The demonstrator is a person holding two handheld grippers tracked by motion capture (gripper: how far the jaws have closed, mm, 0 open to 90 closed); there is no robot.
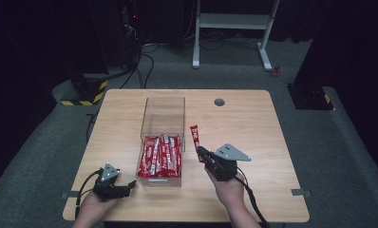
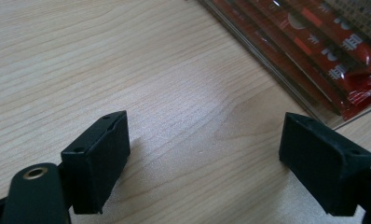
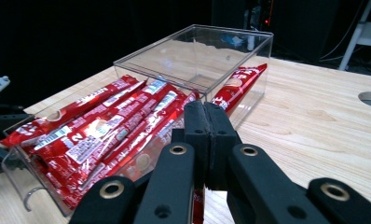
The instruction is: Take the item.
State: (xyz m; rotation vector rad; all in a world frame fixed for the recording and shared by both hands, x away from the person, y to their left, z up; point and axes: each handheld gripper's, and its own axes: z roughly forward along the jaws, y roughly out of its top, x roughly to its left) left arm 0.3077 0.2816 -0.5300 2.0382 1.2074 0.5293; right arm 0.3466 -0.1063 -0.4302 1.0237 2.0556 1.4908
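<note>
My right gripper [image 1: 200, 151] is shut on one end of a red stick packet [image 1: 194, 134], which juts toward the far side just right of the clear box. In the right gripper view the pads [image 3: 195, 126] press together on that packet [image 3: 239, 81], and its far end lies alongside the box wall. Several red packets [image 1: 159, 156] fill the near half of the clear box [image 1: 162, 100]; the far half is empty. My left gripper [image 1: 129, 187] rests on the table at the box's near left corner, open, with bare wood between its pads [image 2: 99, 158].
The wooden table [image 1: 253, 123] has a round cable hole [image 1: 219, 101] at the far right of the box. A white desk frame [image 1: 232, 21] and cables stand on the floor beyond. The packets [image 2: 323, 51] lie at the upper right in the left gripper view.
</note>
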